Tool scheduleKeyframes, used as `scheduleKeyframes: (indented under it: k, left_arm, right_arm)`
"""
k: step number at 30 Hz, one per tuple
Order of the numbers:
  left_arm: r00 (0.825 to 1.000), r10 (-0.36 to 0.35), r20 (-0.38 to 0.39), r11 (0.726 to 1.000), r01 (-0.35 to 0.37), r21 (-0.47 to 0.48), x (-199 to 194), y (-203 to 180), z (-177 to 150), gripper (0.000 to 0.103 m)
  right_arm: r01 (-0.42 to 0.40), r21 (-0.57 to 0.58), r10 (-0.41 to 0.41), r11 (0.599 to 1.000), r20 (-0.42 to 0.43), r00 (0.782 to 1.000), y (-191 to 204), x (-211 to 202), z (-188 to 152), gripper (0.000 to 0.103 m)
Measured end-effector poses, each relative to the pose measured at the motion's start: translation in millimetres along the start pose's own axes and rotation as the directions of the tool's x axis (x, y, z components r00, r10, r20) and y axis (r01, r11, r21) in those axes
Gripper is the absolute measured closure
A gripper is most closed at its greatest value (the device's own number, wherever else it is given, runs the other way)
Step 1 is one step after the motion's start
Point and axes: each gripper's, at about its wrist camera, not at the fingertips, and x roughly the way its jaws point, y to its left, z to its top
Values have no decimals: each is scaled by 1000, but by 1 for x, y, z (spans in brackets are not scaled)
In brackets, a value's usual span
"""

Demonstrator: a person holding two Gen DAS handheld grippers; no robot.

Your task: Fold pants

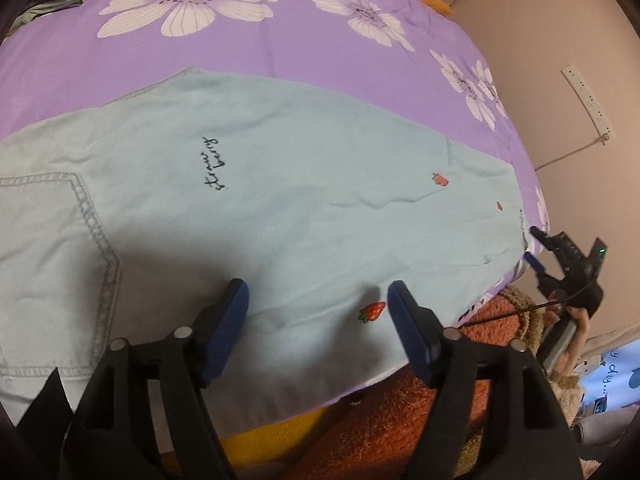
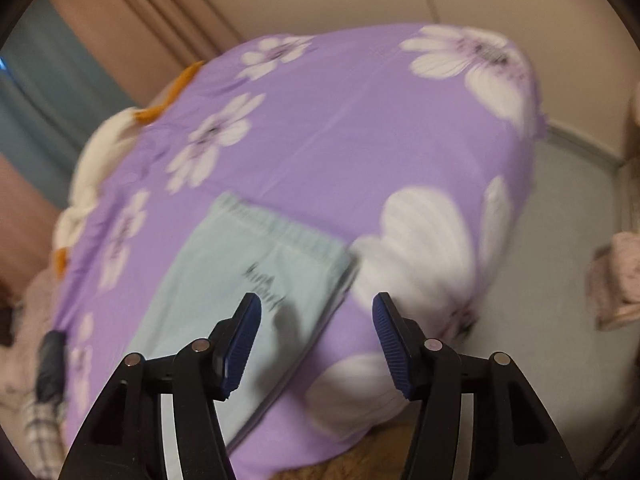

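Observation:
Pale blue pants [image 1: 280, 200] with strawberry prints and dark script lie flat on the purple flowered bedsheet [image 1: 280, 48]; a stitched back pocket [image 1: 52, 272] shows at the left. My left gripper [image 1: 316, 300] is open and empty, hovering over the pants' near edge. In the blurred right wrist view the pants [image 2: 256, 280] lie lengthwise with the elastic waistband at the far end. My right gripper [image 2: 316, 316] is open and empty, above the pants' near right edge. The right gripper also shows in the left wrist view [image 1: 536, 248], by the leg cuffs at the bed's edge.
An orange fuzzy blanket [image 1: 400, 412] lies below the bed's near edge. A white and orange plush toy [image 2: 96, 168] sits at the far left side of the bed. A power strip [image 1: 588, 100] hangs on the wall. Grey floor [image 2: 560, 240] lies to the right.

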Motion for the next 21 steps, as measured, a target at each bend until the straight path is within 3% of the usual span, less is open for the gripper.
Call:
scheduleKeyframes:
  k: [3,10,13,15,16,19,21]
  left_arm:
    - [1000,-3,-3,1000,3,5,1,-4,0,22]
    - [999,-33,-6,999,33,-10,-3,0,1,22]
    - [998,-55,-2,996,55,-63,-13,10,3,25]
    - [999,-37,32,996,39,-83,-24,16,5,25]
    - [998,-19,53,996,23,-85,-32,19,5,25]
    - [994,19,103,995,-8,-100,-52,27,5,25]
    - [990,37,137,993,-20,-120,-65,35,5,25]
  right_arm:
    - [-25,28,26,999,-32,999,-7,13,-1,45]
    - [-199,95,200,975,-8,980,-16,31,15,47]
    - [-280,173,286,944,-10,958,-24,39,20,61]
    - [-338,206,350,918,-25,936,-25,47,22,79]
    - [-346,214,363,913,-45,931,-22,53,22,83]
    - [-292,152,300,944,-27,954,-3,41,22,89]
    - [-306,101,307,947,14,952,15,24,22,90]
